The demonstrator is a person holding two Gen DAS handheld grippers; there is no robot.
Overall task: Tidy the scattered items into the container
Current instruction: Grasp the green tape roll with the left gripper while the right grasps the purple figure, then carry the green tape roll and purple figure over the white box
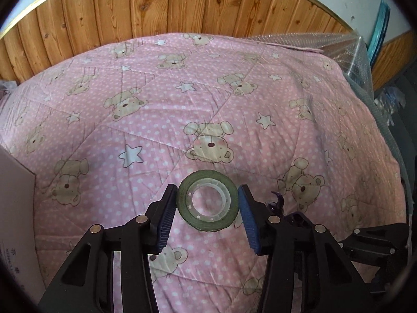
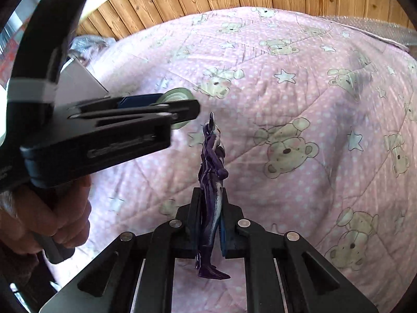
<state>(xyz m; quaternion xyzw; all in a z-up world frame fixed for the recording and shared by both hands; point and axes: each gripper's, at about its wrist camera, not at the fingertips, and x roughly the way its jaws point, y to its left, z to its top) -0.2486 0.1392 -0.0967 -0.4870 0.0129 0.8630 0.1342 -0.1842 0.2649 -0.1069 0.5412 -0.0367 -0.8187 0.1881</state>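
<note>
A green tape roll with a clear core sits between the blue pads of my left gripper. The pads touch its two sides, so the gripper is shut on the roll, held above the pink bear quilt. The roll also shows in the right wrist view inside the left gripper. My right gripper is shut on a purple and silver toy figure, which stands upright between the jaws. A grey cardboard box stands at the left edge; it also shows in the right wrist view.
A wooden plank wall runs behind the bed. Bubble wrap and a blue bag lie at the far right corner. A crumpled plastic bag lies at the far left of the bed.
</note>
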